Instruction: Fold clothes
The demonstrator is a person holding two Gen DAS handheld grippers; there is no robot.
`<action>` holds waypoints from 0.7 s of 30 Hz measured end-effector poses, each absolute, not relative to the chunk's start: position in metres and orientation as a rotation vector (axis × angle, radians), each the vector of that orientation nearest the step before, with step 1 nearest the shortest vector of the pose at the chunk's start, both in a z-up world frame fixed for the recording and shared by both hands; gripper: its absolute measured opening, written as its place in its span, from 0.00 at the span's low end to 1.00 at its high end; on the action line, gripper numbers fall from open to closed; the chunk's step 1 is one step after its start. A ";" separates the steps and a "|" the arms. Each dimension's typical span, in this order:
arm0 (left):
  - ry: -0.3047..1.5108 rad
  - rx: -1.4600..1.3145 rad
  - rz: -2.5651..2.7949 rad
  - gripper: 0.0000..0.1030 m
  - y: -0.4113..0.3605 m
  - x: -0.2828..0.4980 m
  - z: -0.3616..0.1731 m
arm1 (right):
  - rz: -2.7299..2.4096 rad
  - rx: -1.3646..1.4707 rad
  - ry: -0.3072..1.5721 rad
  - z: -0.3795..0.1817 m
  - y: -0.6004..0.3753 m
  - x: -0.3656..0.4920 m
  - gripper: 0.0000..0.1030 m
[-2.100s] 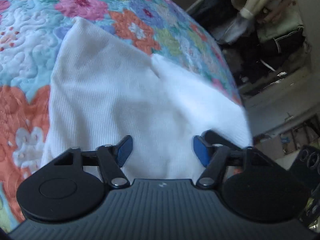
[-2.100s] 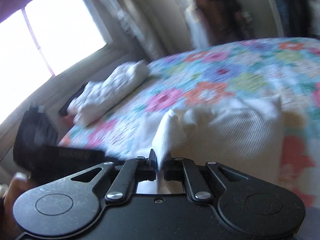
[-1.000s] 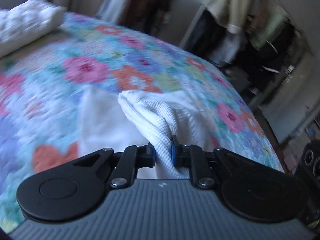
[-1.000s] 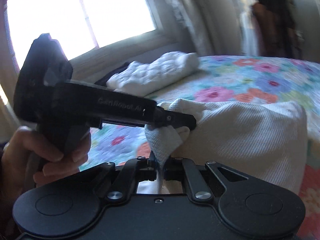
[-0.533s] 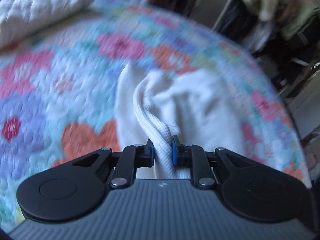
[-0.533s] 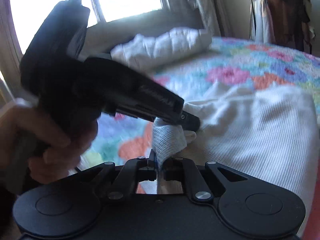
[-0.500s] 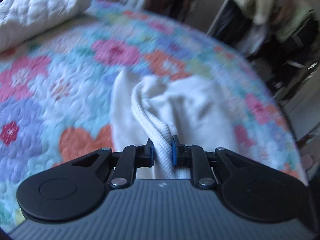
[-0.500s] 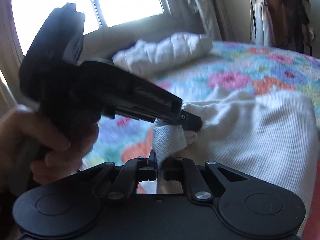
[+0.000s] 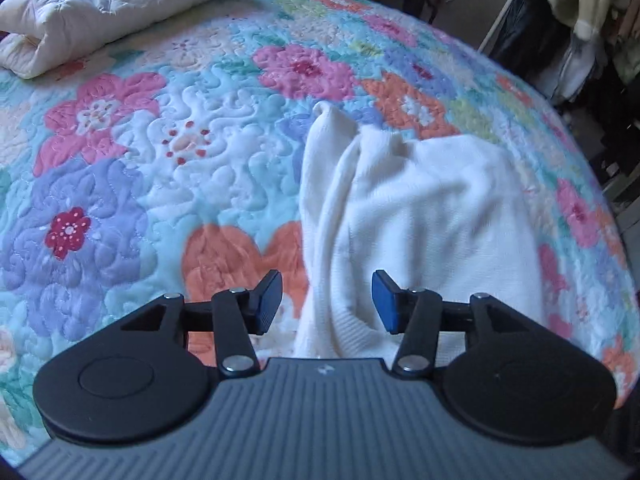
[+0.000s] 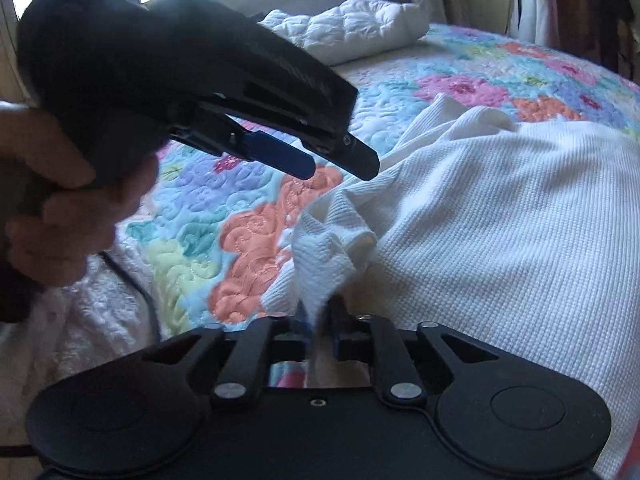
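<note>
A white waffle-knit garment (image 9: 420,216) lies bunched on the floral quilt (image 9: 140,160). My left gripper (image 9: 326,300) is open just above the garment's near edge, with cloth lying between its blue pads but not pinched. In the right wrist view the left gripper (image 10: 332,164) hovers open above the cloth. My right gripper (image 10: 318,338) is shut on a corner of the white garment (image 10: 500,216) and holds it slightly raised off the quilt (image 10: 248,248).
A rolled white quilted blanket (image 9: 100,4) lies at the far side of the bed, also seen in the right wrist view (image 10: 352,28). Hanging clothes (image 9: 580,20) stand beyond the bed's right edge. A window is behind the left hand.
My left gripper has opened and let go of the garment's fold, which has dropped onto the quilt. My right gripper still holds its corner.
</note>
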State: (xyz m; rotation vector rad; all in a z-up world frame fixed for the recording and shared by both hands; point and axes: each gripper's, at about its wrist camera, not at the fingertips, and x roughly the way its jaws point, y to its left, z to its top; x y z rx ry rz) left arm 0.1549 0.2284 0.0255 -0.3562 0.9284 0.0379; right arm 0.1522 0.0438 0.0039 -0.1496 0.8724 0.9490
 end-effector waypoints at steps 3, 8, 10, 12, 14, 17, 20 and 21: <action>0.942 -0.355 0.028 0.47 0.228 0.157 0.023 | 0.989 -0.094 0.889 0.012 0.035 0.152 0.28; 0.864 -0.477 -0.075 0.47 0.246 0.153 0.042 | 1.004 -0.020 0.858 0.043 0.012 0.162 0.33; 0.823 -0.548 -0.147 0.47 0.256 0.156 0.054 | 0.990 -0.009 0.836 0.062 -0.002 0.170 0.42; 0.815 -0.539 -0.151 0.47 0.260 0.170 0.060 | 0.964 -0.010 0.831 0.079 -0.011 0.187 0.48; 0.866 -0.448 -0.126 0.48 0.255 0.196 0.055 | 0.901 -0.022 0.862 0.090 -0.009 0.216 0.49; 0.952 -0.403 -0.120 0.47 0.252 0.237 0.023 | 0.796 -0.051 0.932 0.098 0.006 0.268 0.50; 0.937 -0.426 -0.126 0.45 0.254 0.244 0.001 | 0.770 -0.026 0.978 0.094 0.024 0.310 0.51; 0.919 -0.492 -0.169 0.45 0.258 0.242 -0.002 | 0.767 -0.008 1.006 0.091 0.031 0.325 0.51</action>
